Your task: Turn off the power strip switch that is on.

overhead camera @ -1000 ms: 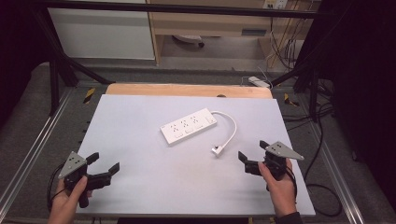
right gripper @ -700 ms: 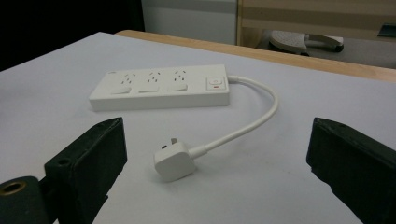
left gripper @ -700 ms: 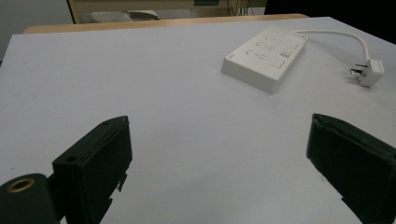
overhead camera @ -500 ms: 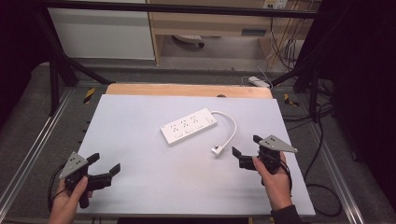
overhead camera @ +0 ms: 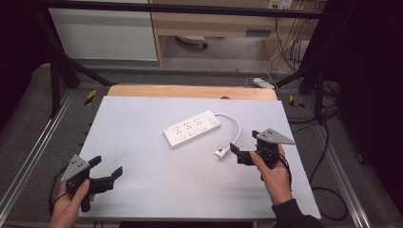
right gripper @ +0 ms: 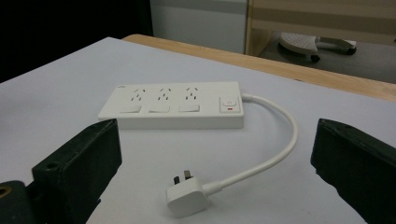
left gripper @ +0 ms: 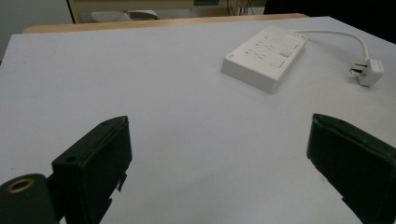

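- The small white plastic plug (overhead camera: 221,152) lies at centre right of the high view, just left of the right tool (overhead camera: 240,153), whose jaws stand spread.
- Its short cable loops up to the white 3-socket power strip (overhead camera: 192,128).
- The left tool (overhead camera: 105,173), also spread, sits lower left, well apart.
- Since 1 second ago, the right tool has moved closer to the plug.

The power strip (right gripper: 175,107) looks like smooth white plastic with a faint sheen, and its plug (right gripper: 187,199) and cable (right gripper: 280,147) have the same white, slightly glossy look. The counter (overhead camera: 142,123) has a matt, pale grey, smooth top, with a bare wood edge (overhead camera: 190,91) along the far side. The jaws of both grippers are matt black plastic. The right gripper (overhead camera: 242,153) carries a dull grey plate (overhead camera: 273,137).
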`<move>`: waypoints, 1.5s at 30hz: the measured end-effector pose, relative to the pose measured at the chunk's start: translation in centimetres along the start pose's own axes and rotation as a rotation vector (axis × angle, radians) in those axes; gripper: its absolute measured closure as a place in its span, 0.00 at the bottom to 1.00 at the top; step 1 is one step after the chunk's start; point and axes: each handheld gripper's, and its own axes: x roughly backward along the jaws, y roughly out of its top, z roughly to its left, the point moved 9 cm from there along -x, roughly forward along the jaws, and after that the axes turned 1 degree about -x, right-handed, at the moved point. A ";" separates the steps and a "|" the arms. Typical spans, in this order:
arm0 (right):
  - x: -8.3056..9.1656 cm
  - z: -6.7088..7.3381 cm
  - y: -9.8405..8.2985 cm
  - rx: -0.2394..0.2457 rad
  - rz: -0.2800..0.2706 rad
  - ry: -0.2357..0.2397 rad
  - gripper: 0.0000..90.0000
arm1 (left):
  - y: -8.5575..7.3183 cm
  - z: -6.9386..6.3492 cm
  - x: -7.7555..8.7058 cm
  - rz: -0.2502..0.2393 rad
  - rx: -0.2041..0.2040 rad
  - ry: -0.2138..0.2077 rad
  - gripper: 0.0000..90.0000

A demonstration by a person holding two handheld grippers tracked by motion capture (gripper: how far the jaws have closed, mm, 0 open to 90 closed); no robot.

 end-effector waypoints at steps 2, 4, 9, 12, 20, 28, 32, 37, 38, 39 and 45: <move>-0.4 0.1 0.5 -0.007 -0.005 0.001 0.03 | 0.0 0.0 0.0 0.001 0.000 0.000 0.07; -0.6 0.3 1.0 -0.015 -0.020 0.010 0.03 | 0.0 -0.1 0.0 0.002 -0.003 -0.002 0.07; -1.5 0.5 1.9 -0.027 -0.030 0.007 0.04 | 0.0 0.0 0.0 0.003 -0.005 -0.001 0.07; -2.0 0.8 2.3 -0.012 -0.025 0.016 0.05 | -0.1 -0.1 -0.1 0.005 -0.003 -0.003 0.07; -3.3 1.1 3.1 0.014 -0.009 0.009 0.04 | 0.0 -0.1 0.0 0.002 -0.006 0.000 0.07; -4.8 1.4 4.1 0.027 0.004 0.020 0.06 | -0.1 0.0 -0.1 0.004 -0.005 0.002 0.07; -5.3 1.6 4.4 0.023 0.004 0.023 0.07 | -0.1 0.0 -0.1 0.007 -0.006 0.003 0.07; -6.3 1.7 4.8 0.022 0.010 0.022 0.07 | -0.1 0.0 -0.1 0.005 -0.004 0.002 0.07; -6.6 1.8 4.9 0.024 0.013 0.023 0.08 | -0.1 0.0 -0.1 0.004 -0.003 0.002 0.07; -6.6 1.8 4.9 0.024 0.013 0.023 0.08 | -0.1 0.0 -0.1 0.004 -0.003 0.002 0.07; -7.5 1.7 5.1 0.018 0.020 0.025 0.10 | -0.1 -0.1 -0.1 0.005 -0.004 -0.001 0.07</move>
